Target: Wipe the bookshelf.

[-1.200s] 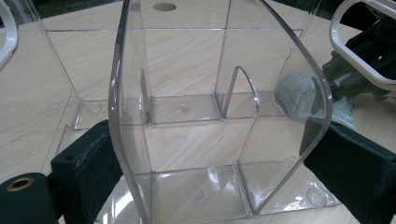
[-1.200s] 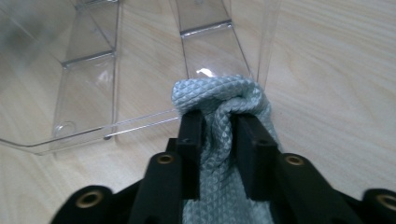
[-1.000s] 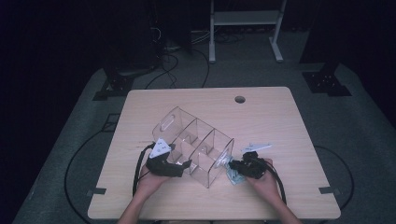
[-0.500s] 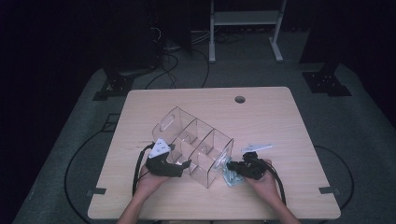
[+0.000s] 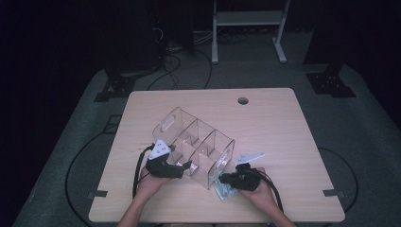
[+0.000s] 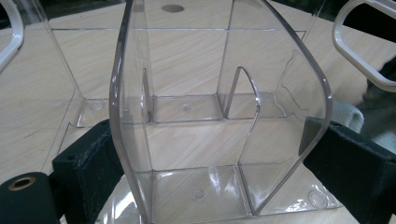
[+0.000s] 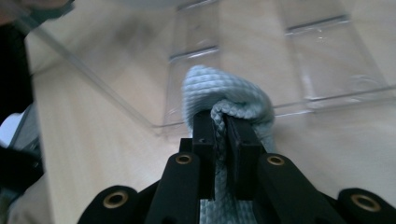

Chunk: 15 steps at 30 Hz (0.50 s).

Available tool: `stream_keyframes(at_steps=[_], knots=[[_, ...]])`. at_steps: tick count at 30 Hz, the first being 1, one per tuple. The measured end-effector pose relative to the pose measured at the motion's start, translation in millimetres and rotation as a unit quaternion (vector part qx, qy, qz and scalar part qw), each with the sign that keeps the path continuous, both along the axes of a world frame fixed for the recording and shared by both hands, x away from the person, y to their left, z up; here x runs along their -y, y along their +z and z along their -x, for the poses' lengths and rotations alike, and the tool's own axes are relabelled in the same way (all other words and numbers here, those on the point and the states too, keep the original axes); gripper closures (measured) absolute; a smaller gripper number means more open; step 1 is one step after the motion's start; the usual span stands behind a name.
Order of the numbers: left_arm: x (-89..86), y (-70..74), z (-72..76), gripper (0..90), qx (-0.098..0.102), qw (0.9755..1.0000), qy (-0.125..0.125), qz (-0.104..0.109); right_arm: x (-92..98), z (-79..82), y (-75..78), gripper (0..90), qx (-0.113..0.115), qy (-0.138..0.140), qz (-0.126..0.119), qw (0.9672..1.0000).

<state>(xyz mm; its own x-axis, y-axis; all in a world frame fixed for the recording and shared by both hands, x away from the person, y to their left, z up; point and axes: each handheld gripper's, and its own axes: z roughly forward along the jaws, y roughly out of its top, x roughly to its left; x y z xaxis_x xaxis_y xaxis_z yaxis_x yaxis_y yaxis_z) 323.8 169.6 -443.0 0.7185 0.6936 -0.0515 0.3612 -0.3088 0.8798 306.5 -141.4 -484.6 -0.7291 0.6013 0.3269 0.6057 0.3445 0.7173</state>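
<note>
Left gripper (image 5: 182,166) clamps clear acrylic compartment organiser (image 6: 219,116) wall between wide-set jaws; right gripper (image 7: 220,122), nearly closed, pinches pale-blue knitted cloth (image 7: 224,95) just beside organiser's edge.

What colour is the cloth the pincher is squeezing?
Pale blue, with a knitted weave: the cloth shows best in the right gripper view.

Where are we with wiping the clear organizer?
Done: left gripper clamps the clear organizer, steadying it on the table. In hand: right gripper pinches a pale blue cloth against its end. Left: apparently wiping the compartments.
</note>
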Motion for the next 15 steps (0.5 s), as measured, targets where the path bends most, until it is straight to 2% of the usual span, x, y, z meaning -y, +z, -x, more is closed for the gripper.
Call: stream_keyframes(at_steps=[2,4,6,9,12,13,15], knots=[[-0.2,0.2,-0.3,7.6,0.000,1.0000,-0.002,-0.001,5.8,-6.5,-0.3,82.7,0.011,-0.029,0.009,0.9995],[0.4,0.0,-0.7,7.6,0.001,1.0000,-0.002,0.000,10.4,-11.0,-1.4,82.6,0.007,-0.048,0.007,0.9988],[1.2,-0.1,-0.8,7.4,0.002,1.0000,0.000,0.000,7.8,-8.6,-2.0,82.6,0.014,-0.050,0.011,0.9986],[0.2,0.0,-1.1,6.9,0.001,1.0000,0.008,-0.002,-5.5,4.4,-1.9,82.7,0.015,-0.020,0.014,0.9996],[-1.2,-0.3,-1.6,7.0,0.000,1.0000,0.010,0.001,-24.8,23.9,-1.6,82.7,0.016,0.045,0.003,0.9988],[-2.0,-0.2,-1.6,7.0,0.000,1.0000,0.009,0.001,-31.1,30.3,-0.4,82.7,0.021,0.060,0.006,0.9979],[-3.8,-0.4,-1.9,7.3,-0.001,1.0000,0.007,-0.001,-36.3,34.8,3.2,82.8,0.044,0.065,0.026,0.9966]])
